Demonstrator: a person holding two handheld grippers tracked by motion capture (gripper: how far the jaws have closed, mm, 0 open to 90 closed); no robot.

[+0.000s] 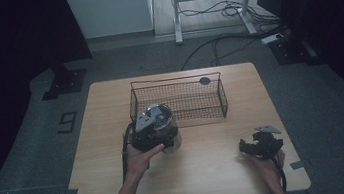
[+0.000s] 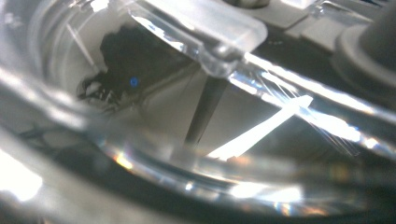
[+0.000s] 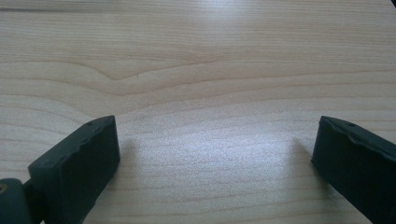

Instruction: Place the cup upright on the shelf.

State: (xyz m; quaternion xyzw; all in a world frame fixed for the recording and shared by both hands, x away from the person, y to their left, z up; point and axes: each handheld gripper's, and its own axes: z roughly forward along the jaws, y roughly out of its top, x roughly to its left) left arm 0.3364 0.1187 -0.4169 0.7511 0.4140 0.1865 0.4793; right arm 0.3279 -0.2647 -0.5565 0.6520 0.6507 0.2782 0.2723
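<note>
On the wooden surface (image 1: 206, 143), the left gripper (image 1: 150, 130) is at a clear glass jar (image 1: 163, 123) that sits just in front of the near left corner of the black wire basket (image 1: 180, 101). In the high view the person's left hand (image 1: 140, 159) wraps the gripper's body from below, and the grey plate on top overlaps the jar's round top. The left gripper view is pressed right up against curved clear glass (image 2: 196, 93), with bright glare streaks and blurred reflections; its jaws are hidden there, so I cannot tell whether they pinch the jar. The right gripper (image 1: 261, 145) lies low on the surface near the right front corner, well apart from the jar, held by the right hand (image 1: 269, 165). Its jaws are spread wide over bare wood grain (image 3: 210, 93), pinching nothing.
</note>
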